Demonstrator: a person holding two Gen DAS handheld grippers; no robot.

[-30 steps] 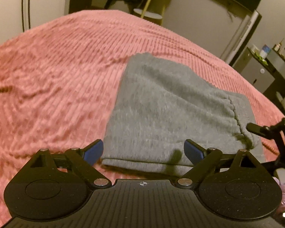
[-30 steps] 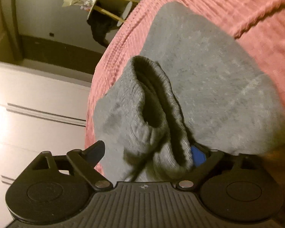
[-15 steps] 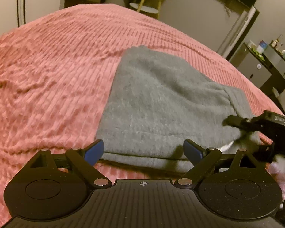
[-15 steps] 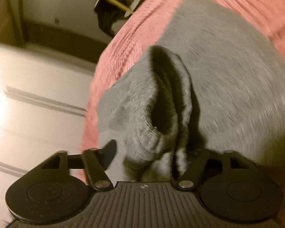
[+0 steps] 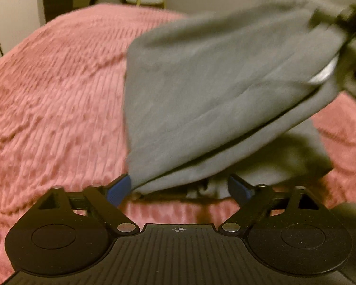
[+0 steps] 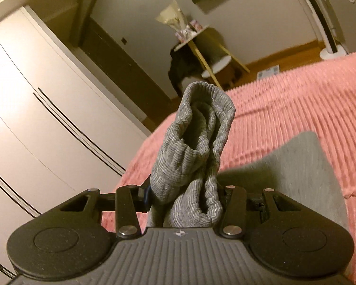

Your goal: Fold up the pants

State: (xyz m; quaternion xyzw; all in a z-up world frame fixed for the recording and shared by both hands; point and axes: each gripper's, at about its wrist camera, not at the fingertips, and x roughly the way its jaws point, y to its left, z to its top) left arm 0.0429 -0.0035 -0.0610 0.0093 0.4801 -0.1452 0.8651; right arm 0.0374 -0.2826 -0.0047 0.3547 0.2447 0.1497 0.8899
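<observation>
A: Where are the grey sweatpants (image 5: 201, 90) right now?

B: In the left wrist view they fill the middle and right of the frame, folded into several layers over the pink ribbed bedspread (image 5: 54, 99). The upper right corner of the bundle is raised off the bed and casts a dark shadow at the lower right. That part of the frame is blurred.

A: What holds that corner up?

B: The right gripper (image 6: 185, 199). In its own view the jaws are pressed against a bunched, ribbed cuff (image 6: 201, 137) of the sweatpants, which stands up from between them in the centre of the frame. The rest of the grey fabric drops away to the lower right, over the bedspread.

A: And the left gripper (image 5: 179, 187)?

B: Its jaws are closing. The blue fingers (image 5: 118, 190) stand apart at the bottom of the frame, with the near folded edge of the sweatpants between them. The left finger sits right at the fabric's corner, but I cannot tell whether it presses on it; the right finger looks clear of the cloth.

A: Anything else in sight?

B: A white wardrobe (image 6: 47, 118) at the left of the right wrist view, and a small wooden side table (image 6: 208, 54) with 2 shelves at the upper centre, dark clothing hanging off it.
</observation>
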